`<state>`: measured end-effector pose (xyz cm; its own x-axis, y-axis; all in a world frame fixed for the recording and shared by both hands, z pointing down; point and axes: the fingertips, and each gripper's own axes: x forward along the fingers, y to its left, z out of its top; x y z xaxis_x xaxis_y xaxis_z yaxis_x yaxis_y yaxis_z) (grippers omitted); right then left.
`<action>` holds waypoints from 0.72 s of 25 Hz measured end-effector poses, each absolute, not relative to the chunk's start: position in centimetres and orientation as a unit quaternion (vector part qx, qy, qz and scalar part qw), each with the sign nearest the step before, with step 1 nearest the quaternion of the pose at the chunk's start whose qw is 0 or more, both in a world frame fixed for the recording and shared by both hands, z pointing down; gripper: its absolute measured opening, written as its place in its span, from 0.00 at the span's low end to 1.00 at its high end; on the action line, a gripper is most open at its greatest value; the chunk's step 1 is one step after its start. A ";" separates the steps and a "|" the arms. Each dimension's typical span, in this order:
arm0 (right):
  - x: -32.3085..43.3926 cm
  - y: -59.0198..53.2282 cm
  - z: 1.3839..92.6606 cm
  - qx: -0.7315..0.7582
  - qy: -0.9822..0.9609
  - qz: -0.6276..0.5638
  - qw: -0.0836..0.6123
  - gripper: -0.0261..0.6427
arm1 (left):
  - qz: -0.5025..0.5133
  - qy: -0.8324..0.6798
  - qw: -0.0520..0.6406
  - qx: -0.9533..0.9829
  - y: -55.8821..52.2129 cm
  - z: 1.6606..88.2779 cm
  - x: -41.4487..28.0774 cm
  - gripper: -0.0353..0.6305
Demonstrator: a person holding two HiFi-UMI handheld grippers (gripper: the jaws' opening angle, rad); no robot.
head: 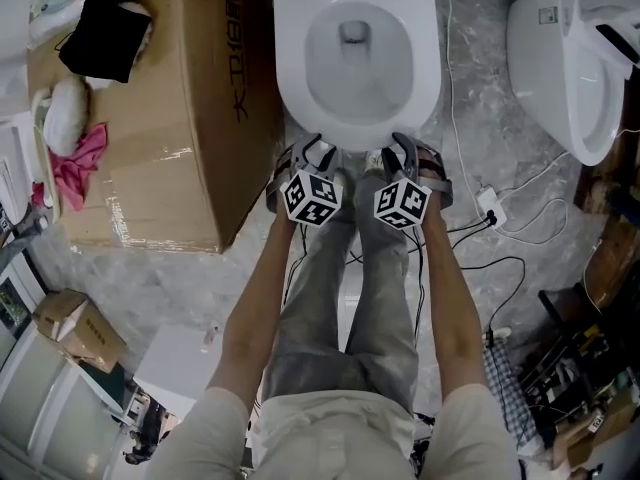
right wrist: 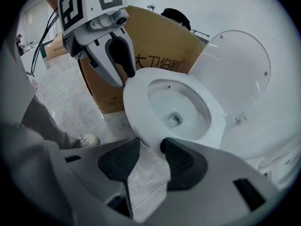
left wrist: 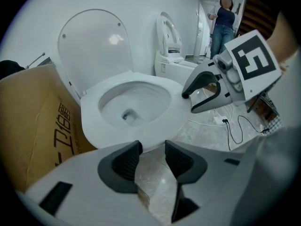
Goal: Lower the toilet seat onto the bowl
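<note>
The white toilet seat point(head: 290, 78) lies flat on the bowl, and the lid point(left wrist: 91, 46) stands upright behind it. Both grippers hover side by side just off the bowl's front edge. My left gripper point(head: 318, 148) is open, with only floor tiles between its dark pads point(left wrist: 123, 161). My right gripper point(head: 396, 148) is open too, its pads point(right wrist: 181, 160) apart with nothing between them. The seat's front rim point(right wrist: 136, 102) sits just beyond the right jaws. Each gripper shows in the other's view: the right one point(left wrist: 202, 91) and the left one point(right wrist: 115, 65).
A large cardboard box point(head: 170, 98) stands close to the toilet's left, with black and pink cloths on it. A second toilet point(head: 570, 58) is at the right. Cables and a power strip point(head: 490, 203) lie on the marble floor. A person point(left wrist: 223, 22) stands far back.
</note>
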<state>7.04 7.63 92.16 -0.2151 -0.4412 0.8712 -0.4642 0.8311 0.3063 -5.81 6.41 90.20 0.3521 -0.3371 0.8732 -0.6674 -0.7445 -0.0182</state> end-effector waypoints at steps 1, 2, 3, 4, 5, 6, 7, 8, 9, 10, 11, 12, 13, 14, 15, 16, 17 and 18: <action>7.1 7.5 92.4 0.289 -0.779 0.010 0.556 0.30 | 0.477 -0.313 0.174 0.803 6.3 90.4 -5.7 0.33; 7.2 7.4 92.6 0.289 -0.778 0.010 0.558 0.30 | 0.478 -0.313 0.173 0.803 6.2 90.6 -5.7 0.33; 7.2 7.4 92.8 0.287 -0.777 0.011 0.560 0.30 | 0.479 -0.312 0.174 0.802 6.2 90.9 -5.7 0.32; 7.1 7.5 93.0 0.286 -0.777 0.012 0.561 0.30 | 0.480 -0.312 0.175 0.801 6.3 91.0 -5.7 0.31; 7.1 7.6 93.3 0.285 -0.776 0.014 0.562 0.30 | 0.481 -0.311 0.177 0.800 6.5 91.2 -5.6 0.30; 7.1 7.6 93.5 0.284 -0.776 0.016 0.563 0.30 | 0.482 -0.309 0.179 0.800 6.6 91.4 -5.6 0.28; 7.1 7.7 93.7 0.284 -0.775 0.019 0.564 0.30 | 0.483 -0.307 0.181 0.800 6.7 91.6 -5.5 0.28; 7.2 7.7 93.9 0.283 -0.775 0.022 0.565 0.30 | 0.483 -0.305 0.183 0.800 6.8 91.8 -5.5 0.28; 7.2 7.7 94.1 0.283 -0.775 0.027 0.565 0.30 | 0.483 -0.304 0.184 0.800 6.8 91.9 -5.5 0.28; 7.2 7.7 94.2 0.284 -0.775 0.034 0.564 0.31 | 0.483 -0.304 0.186 0.800 6.8 92.0 -5.5 0.28; 7.2 7.7 94.3 0.285 -0.776 0.040 0.561 0.31 | 0.482 -0.305 0.187 0.800 6.8 92.0 -5.5 0.28; 7.3 7.8 94.3 0.288 -0.777 0.047 0.558 0.31 | 0.480 -0.307 0.188 0.800 6.7 91.9 -5.5 0.28; 7.4 7.8 94.3 0.293 -0.778 0.054 0.554 0.30 | 0.478 -0.308 0.188 0.801 6.6 91.8 -5.5 0.28; 7.6 7.8 94.2 0.300 -0.778 0.060 0.550 0.28 | 0.475 -0.310 0.188 0.802 6.4 91.6 -5.5 0.27; 7.7 7.8 94.0 0.306 -0.778 0.065 0.545 0.25 | 0.472 -0.312 0.187 0.803 6.2 91.3 -5.5 0.27; 7.9 7.8 93.7 0.312 -0.778 0.068 0.541 0.25 | 0.468 -0.315 0.186 0.805 6.0 91.0 -5.5 0.27; 7.9 7.8 93.3 0.318 -0.778 0.070 0.537 0.25 | 0.463 -0.318 0.185 0.807 5.8 90.6 -5.5 0.26; 8.0 7.7 92.7 0.325 -0.780 0.070 0.531 0.25 | 0.457 -0.321 0.184 0.809 5.6 90.1 -5.5 0.24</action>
<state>7.95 7.70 92.70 -0.2252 -0.4325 0.8730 -0.5803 0.7793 0.2364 -5.46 5.57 90.05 0.3753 -0.3517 0.8576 -0.6876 -0.7261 0.0031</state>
